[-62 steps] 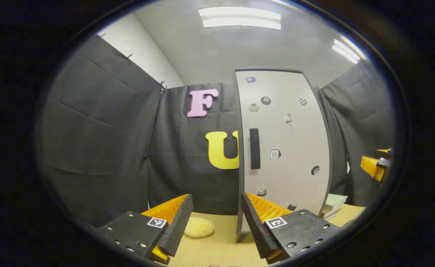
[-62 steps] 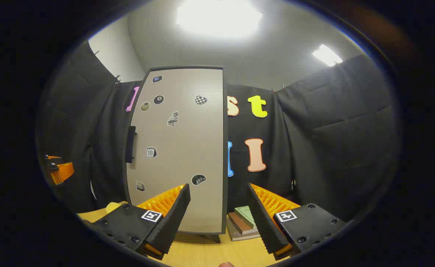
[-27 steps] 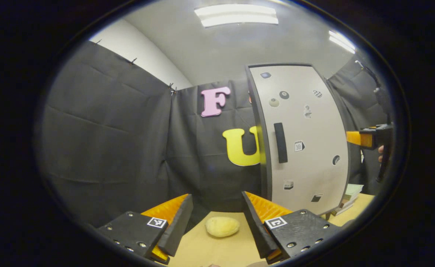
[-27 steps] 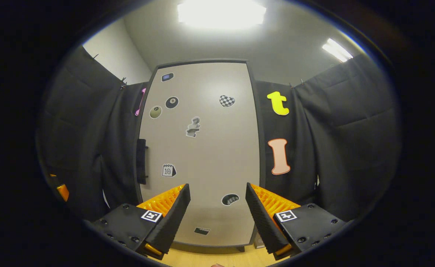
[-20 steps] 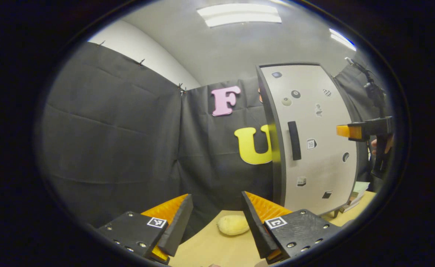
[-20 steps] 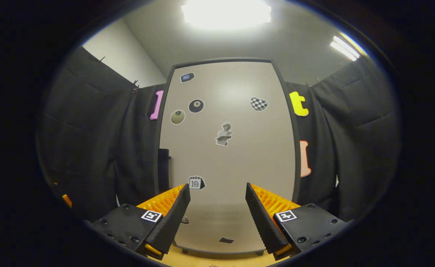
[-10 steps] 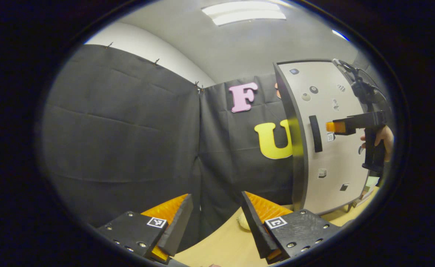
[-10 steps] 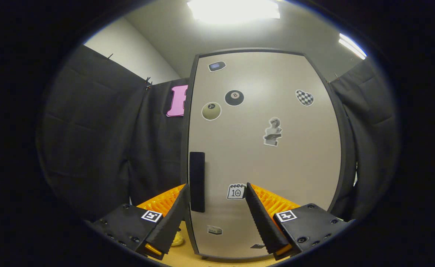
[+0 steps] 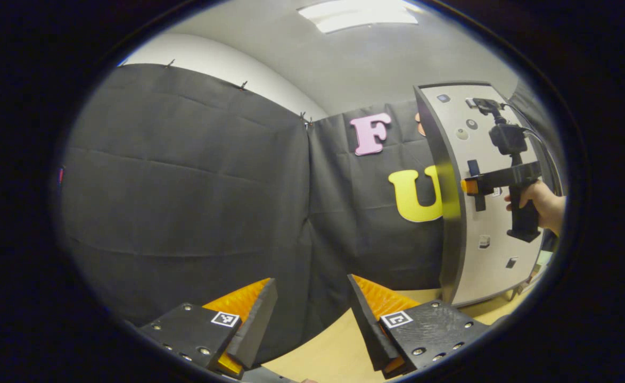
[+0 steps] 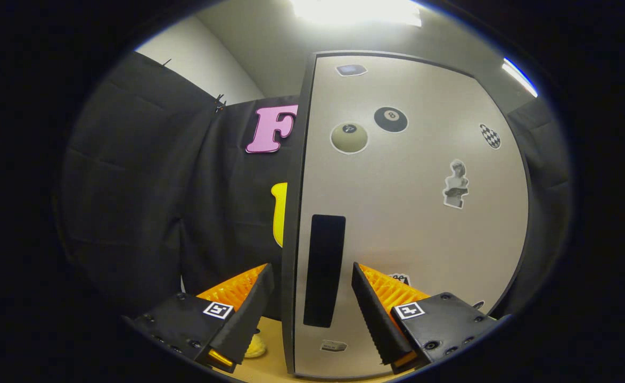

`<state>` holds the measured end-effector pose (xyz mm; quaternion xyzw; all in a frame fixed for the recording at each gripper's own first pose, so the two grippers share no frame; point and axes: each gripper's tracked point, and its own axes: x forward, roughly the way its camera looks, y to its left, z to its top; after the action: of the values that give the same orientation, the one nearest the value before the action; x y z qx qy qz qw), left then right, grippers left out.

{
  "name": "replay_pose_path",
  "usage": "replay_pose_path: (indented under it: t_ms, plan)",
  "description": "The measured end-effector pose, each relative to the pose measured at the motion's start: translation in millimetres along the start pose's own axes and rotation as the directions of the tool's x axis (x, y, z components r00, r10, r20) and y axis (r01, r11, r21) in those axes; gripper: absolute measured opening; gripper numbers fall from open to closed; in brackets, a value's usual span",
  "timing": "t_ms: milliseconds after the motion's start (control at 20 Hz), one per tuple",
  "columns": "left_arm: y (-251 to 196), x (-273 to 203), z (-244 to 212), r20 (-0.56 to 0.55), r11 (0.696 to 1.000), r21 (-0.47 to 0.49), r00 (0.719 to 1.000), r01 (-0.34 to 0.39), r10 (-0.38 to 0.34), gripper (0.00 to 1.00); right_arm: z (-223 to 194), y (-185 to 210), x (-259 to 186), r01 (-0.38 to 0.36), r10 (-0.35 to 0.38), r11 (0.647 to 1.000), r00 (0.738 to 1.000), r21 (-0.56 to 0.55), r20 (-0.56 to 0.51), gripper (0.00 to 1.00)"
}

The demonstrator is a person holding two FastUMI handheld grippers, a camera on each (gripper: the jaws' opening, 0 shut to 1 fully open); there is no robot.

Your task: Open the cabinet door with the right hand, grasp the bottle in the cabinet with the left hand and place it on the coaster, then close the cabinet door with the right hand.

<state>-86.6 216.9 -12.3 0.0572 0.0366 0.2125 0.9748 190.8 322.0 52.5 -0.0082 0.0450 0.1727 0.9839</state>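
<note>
Left gripper view: I hold my left gripper (image 9: 312, 319) spread and empty over the table (image 9: 334, 351), waiting clear while the cabinet (image 9: 483, 223) stands far right, door shut.

Right gripper view: my right gripper (image 10: 312, 314) straddles the handle (image 10: 323, 268), fingers apart, not yet clamped, lined up to pull. I judge the bottle is inside, hidden.
</note>
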Motion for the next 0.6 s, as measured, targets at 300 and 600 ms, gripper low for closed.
replay_pose_path:
  t_ms: [300,600]
  plan:
    - [24,5,-1,0.002,0.999,-0.018,0.999,-0.041,0.041,0.80,-9,-6,18,0.099,-0.099,0.995,0.993,-0.006,-0.069,0.78]
    - [25,7,0,0.003,0.999,-0.025,1.000,-0.020,0.021,0.81,-11,-16,14,0.098,-0.091,0.992,0.991,0.074,-0.102,0.29]
